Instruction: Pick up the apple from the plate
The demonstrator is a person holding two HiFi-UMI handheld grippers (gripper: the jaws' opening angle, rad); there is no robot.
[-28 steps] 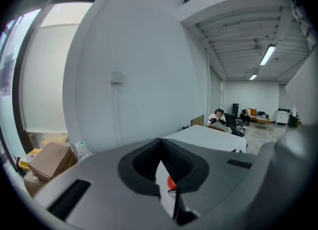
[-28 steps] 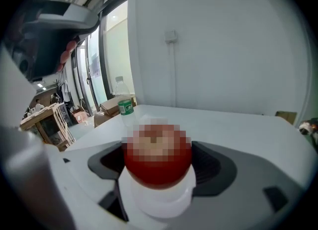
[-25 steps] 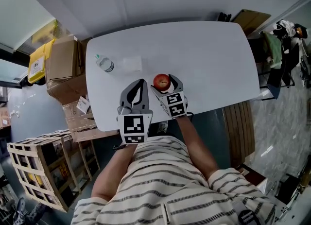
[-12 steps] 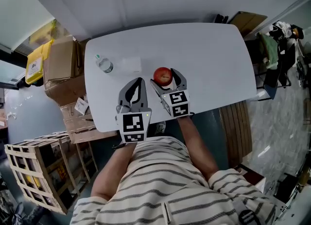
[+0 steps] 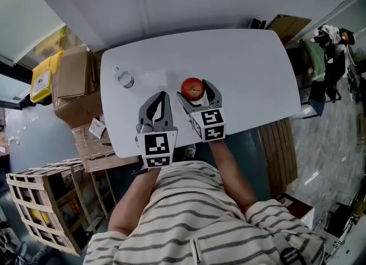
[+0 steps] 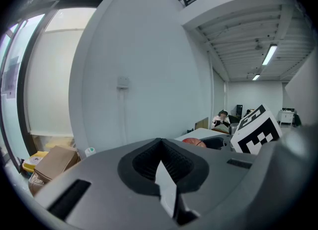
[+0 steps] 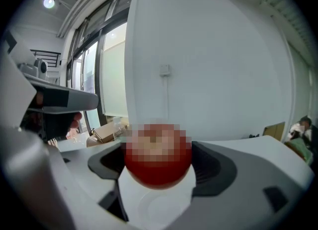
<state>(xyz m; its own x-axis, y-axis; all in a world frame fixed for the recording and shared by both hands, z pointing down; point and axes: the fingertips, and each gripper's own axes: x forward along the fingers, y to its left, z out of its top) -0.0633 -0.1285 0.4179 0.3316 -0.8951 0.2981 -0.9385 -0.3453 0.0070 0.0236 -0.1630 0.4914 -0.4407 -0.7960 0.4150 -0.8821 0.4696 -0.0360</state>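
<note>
The right gripper (image 5: 194, 91) is pinching the apple (image 5: 193, 88), apparently clear of the plate (image 7: 164, 209); the left gripper (image 5: 164, 98), at 9 o'clock, is idling, jaws pressed together.

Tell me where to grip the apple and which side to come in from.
Grip the apple across its widest middle, one jaw on each flank, coming in level from the person's edge of the table. It is round and sits on the plate with both flanks free, so the sides likely give the pads the most hold. The right gripper is lined up this way, jaws against both flanks.
</note>
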